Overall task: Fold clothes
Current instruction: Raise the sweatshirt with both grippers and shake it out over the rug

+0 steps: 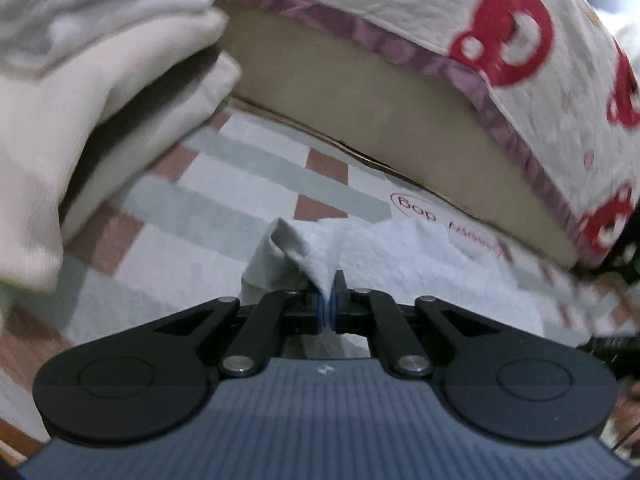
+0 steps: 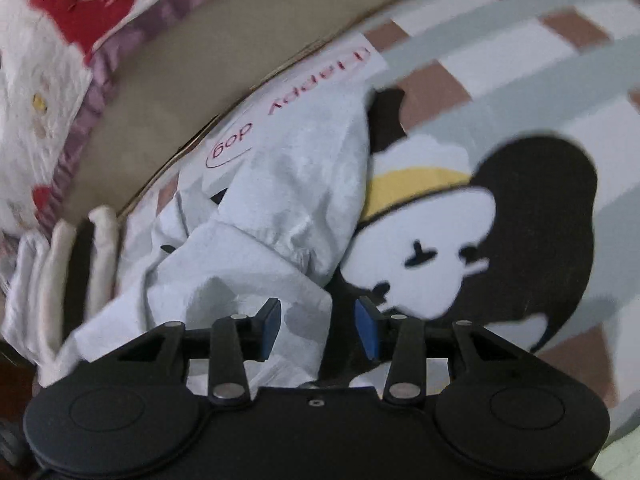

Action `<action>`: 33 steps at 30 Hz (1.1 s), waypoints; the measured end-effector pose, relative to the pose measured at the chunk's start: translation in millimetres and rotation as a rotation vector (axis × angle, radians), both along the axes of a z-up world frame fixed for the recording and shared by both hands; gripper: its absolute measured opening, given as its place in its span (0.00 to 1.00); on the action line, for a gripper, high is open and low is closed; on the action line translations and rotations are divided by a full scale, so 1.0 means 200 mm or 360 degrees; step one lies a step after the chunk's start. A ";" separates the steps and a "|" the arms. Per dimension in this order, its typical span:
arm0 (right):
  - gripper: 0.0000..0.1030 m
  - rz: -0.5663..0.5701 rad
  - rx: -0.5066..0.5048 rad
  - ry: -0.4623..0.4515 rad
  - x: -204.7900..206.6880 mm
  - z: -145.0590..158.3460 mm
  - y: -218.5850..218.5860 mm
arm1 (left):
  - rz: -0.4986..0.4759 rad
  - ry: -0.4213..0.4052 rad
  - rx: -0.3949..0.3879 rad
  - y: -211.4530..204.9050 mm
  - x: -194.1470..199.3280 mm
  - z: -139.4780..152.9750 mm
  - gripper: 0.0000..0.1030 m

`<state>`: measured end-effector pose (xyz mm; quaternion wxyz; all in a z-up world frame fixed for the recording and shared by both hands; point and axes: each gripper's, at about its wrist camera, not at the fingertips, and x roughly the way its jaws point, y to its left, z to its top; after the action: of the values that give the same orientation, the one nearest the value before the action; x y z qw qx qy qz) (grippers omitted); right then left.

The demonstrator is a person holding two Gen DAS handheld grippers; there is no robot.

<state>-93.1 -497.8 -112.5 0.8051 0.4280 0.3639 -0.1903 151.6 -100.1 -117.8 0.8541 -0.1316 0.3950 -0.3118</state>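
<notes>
A small white garment (image 1: 420,256) lies crumpled on a checked bedsheet (image 1: 240,184). My left gripper (image 1: 328,300) is shut on a pinched fold of this garment, the cloth rising in a peak between the blue pads. In the right wrist view the same white garment (image 2: 280,200) lies bunched, with a gathered cuff showing. My right gripper (image 2: 318,324) is open, its blue pads (image 2: 366,330) apart just above the garment's near edge, holding nothing.
A stack of folded white clothes (image 1: 80,100) sits at the left, also seen in the right wrist view (image 2: 60,256). A quilt with red bear prints (image 1: 500,40) lies over a tan mattress edge (image 1: 340,92). The sheet bears a black-and-white cartoon dog (image 2: 460,232).
</notes>
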 end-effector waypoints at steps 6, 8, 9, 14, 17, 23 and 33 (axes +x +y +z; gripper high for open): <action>0.63 0.0280 -0.0008 -0.0006 0.10 -0.02 0.14 | -0.0007 0.0015 -0.0037 0.00 0.02 0.00 0.03; 0.73 0.0272 -0.0072 0.0139 0.15 -0.06 0.18 | -0.0007 0.0005 -0.0042 0.01 0.01 0.01 0.03; 0.80 0.0267 -0.0104 0.0211 0.18 -0.08 0.20 | -0.0004 0.0004 -0.0052 0.02 0.01 0.01 0.03; 0.31 0.0092 -0.0100 0.0094 0.15 -0.08 0.17 | -0.0020 -0.0006 -0.0106 0.04 0.02 0.03 0.03; 0.12 0.0054 -0.0289 -0.0013 0.09 0.08 0.21 | -0.0083 -0.0080 -0.0188 0.06 0.00 0.10 0.03; 0.09 0.0033 -0.0642 -0.0102 -0.03 0.47 0.33 | -0.0105 -0.0110 -0.0282 0.15 0.00 0.16 0.03; 0.07 0.0024 -0.0931 0.0428 -0.25 0.48 0.47 | -0.0337 0.0132 -0.0335 0.09 -0.03 0.08 0.04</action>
<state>-143.1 -403.2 -16.5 0.8401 0.1466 0.4001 -0.3358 145.2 -82.1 -100.9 0.7808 -0.1908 0.4067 -0.4341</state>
